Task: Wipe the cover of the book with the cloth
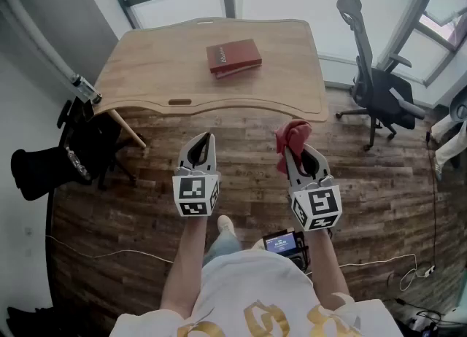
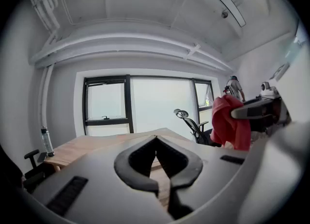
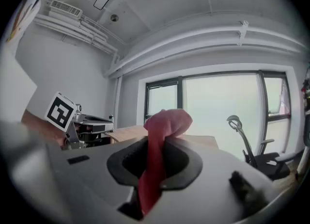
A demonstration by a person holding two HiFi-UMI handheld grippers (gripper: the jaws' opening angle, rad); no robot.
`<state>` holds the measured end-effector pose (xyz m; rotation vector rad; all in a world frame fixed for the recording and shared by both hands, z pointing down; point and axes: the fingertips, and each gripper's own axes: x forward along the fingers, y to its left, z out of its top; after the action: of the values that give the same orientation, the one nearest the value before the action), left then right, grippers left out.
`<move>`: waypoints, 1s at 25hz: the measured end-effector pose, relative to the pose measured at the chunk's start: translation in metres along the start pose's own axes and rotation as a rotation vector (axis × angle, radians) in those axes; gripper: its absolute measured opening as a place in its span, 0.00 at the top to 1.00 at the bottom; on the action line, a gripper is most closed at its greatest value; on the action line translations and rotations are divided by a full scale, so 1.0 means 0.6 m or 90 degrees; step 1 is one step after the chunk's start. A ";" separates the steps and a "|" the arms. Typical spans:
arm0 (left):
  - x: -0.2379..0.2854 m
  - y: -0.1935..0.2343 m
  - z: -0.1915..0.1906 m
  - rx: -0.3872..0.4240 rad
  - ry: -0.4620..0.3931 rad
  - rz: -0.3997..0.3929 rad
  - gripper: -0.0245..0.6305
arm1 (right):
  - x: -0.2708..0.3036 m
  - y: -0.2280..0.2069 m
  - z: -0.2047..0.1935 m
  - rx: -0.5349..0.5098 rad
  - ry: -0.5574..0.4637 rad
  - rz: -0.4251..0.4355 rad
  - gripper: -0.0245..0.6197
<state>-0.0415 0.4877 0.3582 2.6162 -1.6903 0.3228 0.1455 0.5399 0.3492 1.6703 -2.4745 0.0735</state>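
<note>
Wooden desk (image 1: pixel 146 73), red book (image 1: pixel 233 57), plank floor (image 1: pixel 248 149)

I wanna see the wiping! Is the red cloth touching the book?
Apart. The head view shows the cloth clamped in the right gripper over the floor, while the book lies away on the table.

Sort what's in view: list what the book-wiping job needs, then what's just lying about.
For the job:
- book, lying on the table
- red cloth, clamped in the right gripper
- left gripper, shut and empty

Just lying about:
- office chair, right of the table
- bottle, by the table's left side
- cables on the floor
</note>
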 end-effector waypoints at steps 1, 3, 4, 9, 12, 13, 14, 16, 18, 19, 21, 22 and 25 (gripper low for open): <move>0.001 0.000 -0.001 0.001 0.001 0.000 0.94 | 0.001 -0.001 0.000 0.001 -0.001 0.000 0.85; 0.003 -0.001 -0.003 0.003 0.002 0.001 0.94 | 0.003 -0.003 -0.001 0.002 -0.002 0.000 0.85; 0.004 -0.002 -0.004 0.003 0.003 0.001 0.94 | 0.004 -0.004 -0.001 0.002 -0.002 -0.001 0.85; 0.016 -0.007 0.000 0.005 0.002 0.001 0.94 | 0.007 -0.015 -0.001 0.004 -0.003 0.000 0.85; 0.021 -0.015 0.006 0.008 0.001 0.002 0.94 | 0.005 -0.023 0.001 0.006 -0.006 0.001 0.85; 0.022 -0.018 0.007 0.008 0.001 0.002 0.94 | 0.004 -0.026 0.002 0.009 -0.008 0.001 0.85; 0.023 -0.019 0.007 0.008 0.002 0.004 0.94 | 0.003 -0.028 0.002 0.011 -0.011 0.003 0.85; 0.025 -0.017 0.006 0.014 0.003 0.016 0.94 | 0.005 -0.030 0.002 0.012 -0.017 0.009 0.85; 0.024 -0.011 0.007 0.027 0.004 0.039 0.94 | 0.004 -0.032 0.003 0.007 -0.019 0.012 0.85; 0.024 -0.009 0.008 0.025 0.004 0.046 0.94 | 0.003 -0.034 0.004 0.004 -0.018 0.012 0.85; 0.028 -0.004 0.007 0.005 0.005 0.052 0.94 | 0.003 -0.038 0.004 0.002 -0.016 0.013 0.85; 0.032 -0.001 0.005 -0.004 0.007 0.054 0.94 | 0.004 -0.040 0.003 0.002 -0.014 0.014 0.85; 0.051 0.003 0.001 -0.034 0.012 0.040 0.94 | 0.014 -0.050 -0.003 -0.003 -0.007 0.017 0.85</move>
<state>-0.0309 0.4591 0.3629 2.5186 -1.7534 0.2973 0.1702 0.5209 0.3508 1.6415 -2.5031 0.0624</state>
